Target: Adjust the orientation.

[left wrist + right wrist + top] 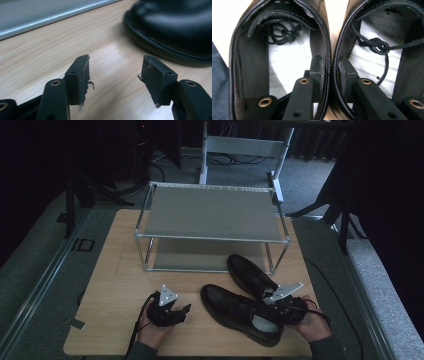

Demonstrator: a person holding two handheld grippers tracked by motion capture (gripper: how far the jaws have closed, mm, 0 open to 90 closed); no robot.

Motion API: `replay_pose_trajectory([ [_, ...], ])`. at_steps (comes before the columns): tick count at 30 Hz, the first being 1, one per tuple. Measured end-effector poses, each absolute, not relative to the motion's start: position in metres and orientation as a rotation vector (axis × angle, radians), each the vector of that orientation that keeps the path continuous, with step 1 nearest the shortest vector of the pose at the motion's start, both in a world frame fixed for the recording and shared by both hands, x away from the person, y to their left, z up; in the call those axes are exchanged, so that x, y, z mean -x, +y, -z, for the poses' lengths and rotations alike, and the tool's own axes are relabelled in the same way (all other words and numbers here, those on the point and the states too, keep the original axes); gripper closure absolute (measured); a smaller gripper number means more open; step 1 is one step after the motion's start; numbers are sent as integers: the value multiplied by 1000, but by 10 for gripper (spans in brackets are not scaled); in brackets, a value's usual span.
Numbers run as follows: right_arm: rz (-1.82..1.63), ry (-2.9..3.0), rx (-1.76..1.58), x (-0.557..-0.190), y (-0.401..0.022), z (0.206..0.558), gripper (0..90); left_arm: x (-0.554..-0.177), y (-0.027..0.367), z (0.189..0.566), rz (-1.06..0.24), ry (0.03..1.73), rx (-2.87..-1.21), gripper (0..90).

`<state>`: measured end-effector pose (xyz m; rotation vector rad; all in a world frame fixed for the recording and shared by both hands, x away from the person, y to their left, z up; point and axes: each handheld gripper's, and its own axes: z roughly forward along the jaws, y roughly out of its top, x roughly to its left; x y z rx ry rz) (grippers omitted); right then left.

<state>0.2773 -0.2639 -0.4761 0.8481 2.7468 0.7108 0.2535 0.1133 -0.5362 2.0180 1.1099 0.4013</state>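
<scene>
Gripped between the jaws of the right gripper are the inner walls of two black shoes: one jaw is being held inside the left-hand shoe of the right gripper view and the other inside the right-hand shoe, and the two adjoining leather walls are being pressed together between the pads. White insoles and knotted black laces are being shown ahead of the jaws, deeper inside each shoe. Seen from the high view, the right gripper is being held by the person's right hand at the heel ends of the pair, with the nearer shoe stretching away to its left and the farther shoe angling away ahead of it, both resting on the wooden table. Beyond the shoes, a two-tier metal rack is being left standing toward the far edge of the table. Well apart to the left, the left gripper is being held low over the table by the left hand; in its own view the left gripper is being kept partly open with nothing between the pads, bare wood lying beneath them and the toe of a shoe just ahead to the right.
</scene>
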Motion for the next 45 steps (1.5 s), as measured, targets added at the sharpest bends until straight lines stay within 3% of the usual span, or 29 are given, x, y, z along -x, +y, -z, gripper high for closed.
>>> replay_pose_trajectory([
  [15, -753, 2754, -869, -255, -274, 475, 754, -226, 49, 542, -261, 832, -2153, 411],
  [28, -801, 2727, -901, -251, -279, 477, 732, -233, 23, 548, -258, 772, -2197, 415],
  [36, -807, 2707, -920, -250, -284, 477, 574, -241, 15, 550, -268, 768, -2211, 416],
  [37, -814, 2705, -924, -250, -286, 477, 514, -242, 14, 550, -268, 769, -2212, 416],
  [45, -766, 2713, -913, -250, -286, 475, 407, -249, 10, 550, -289, 789, -2208, 423],
])
